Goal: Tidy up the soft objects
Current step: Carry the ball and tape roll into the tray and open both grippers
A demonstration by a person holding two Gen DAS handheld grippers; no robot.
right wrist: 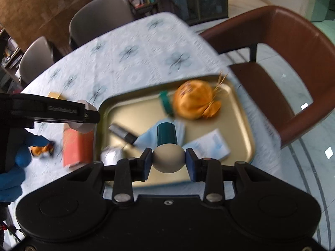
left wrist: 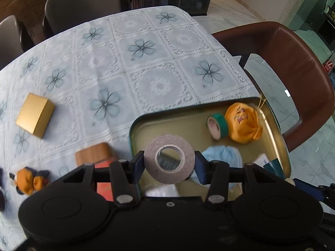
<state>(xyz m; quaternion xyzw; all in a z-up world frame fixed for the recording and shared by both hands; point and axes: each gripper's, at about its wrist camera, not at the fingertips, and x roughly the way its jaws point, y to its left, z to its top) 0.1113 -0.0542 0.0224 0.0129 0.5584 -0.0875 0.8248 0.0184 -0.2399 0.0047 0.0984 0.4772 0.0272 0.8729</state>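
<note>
A: What's on the surface (left wrist: 146, 67)?

B: A gold tray (left wrist: 188, 123) holding an orange pouch (left wrist: 244, 123) and green tape (left wrist: 216, 125).

A: The left hand-held gripper (left wrist: 169, 163)?

B: Clamped on a grey tape roll (left wrist: 169, 159) above the tray.

A: The right hand-held gripper (right wrist: 168, 160)?

B: Pinching a beige ball with a green cap (right wrist: 167, 148).

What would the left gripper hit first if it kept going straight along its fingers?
Probably the tray. The left gripper, shut on a grey tape roll, points down over the tray's near left corner, so the roll would likely meet the bare floor or light blue cloth; depth is unclear.
</note>
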